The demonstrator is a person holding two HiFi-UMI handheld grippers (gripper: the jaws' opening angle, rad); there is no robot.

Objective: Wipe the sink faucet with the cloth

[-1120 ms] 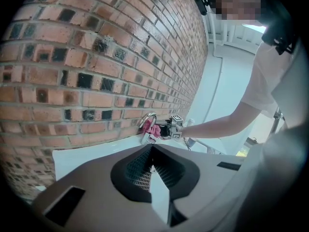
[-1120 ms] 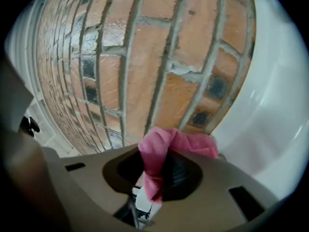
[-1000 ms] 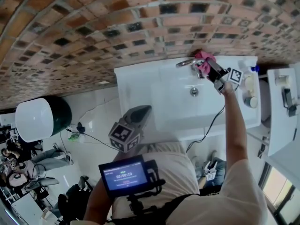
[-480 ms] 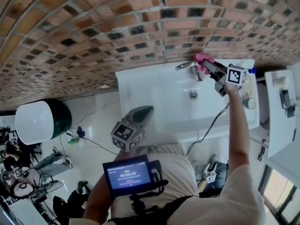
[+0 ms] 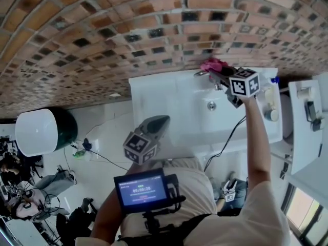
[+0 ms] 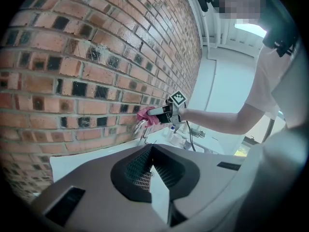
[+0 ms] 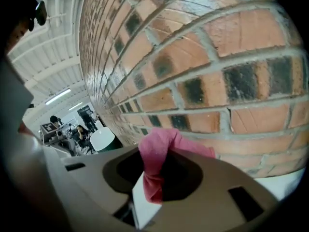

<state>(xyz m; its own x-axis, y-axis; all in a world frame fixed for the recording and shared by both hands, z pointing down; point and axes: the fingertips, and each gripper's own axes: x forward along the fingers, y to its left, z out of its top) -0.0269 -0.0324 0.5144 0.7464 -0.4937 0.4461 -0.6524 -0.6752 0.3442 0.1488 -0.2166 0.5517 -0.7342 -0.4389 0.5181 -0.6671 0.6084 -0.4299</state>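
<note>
The pink cloth (image 5: 211, 64) is bunched at the back edge of the white sink (image 5: 154, 97), close against the brick wall (image 5: 128, 24), at about 1 o'clock from the middle of the head view. It lies over the chrome faucet (image 5: 201, 73), whose spout pokes out toward 9 o'clock from under it. The right gripper (image 5: 219, 73) has its jaws clamped on the cloth. In the right gripper view the pink folds are pinched between them and spill up over the tips (the faucet itself cannot be made out there). The drain (image 5: 211, 105) sits at 6 o'clock of the cloth, in the basin. The left gripper (image 5: 160, 121) shows over the sink's front-left part, toward 7 o'clock of the faucet and well apart from it, with its jaws together and nothing between them. Small containers (image 5: 271, 113) stand on the sink's ledge at 3 o'clock of the drain. A white-topped dark bin (image 5: 43, 131) stands on the floor at 9 o'clock.
</note>
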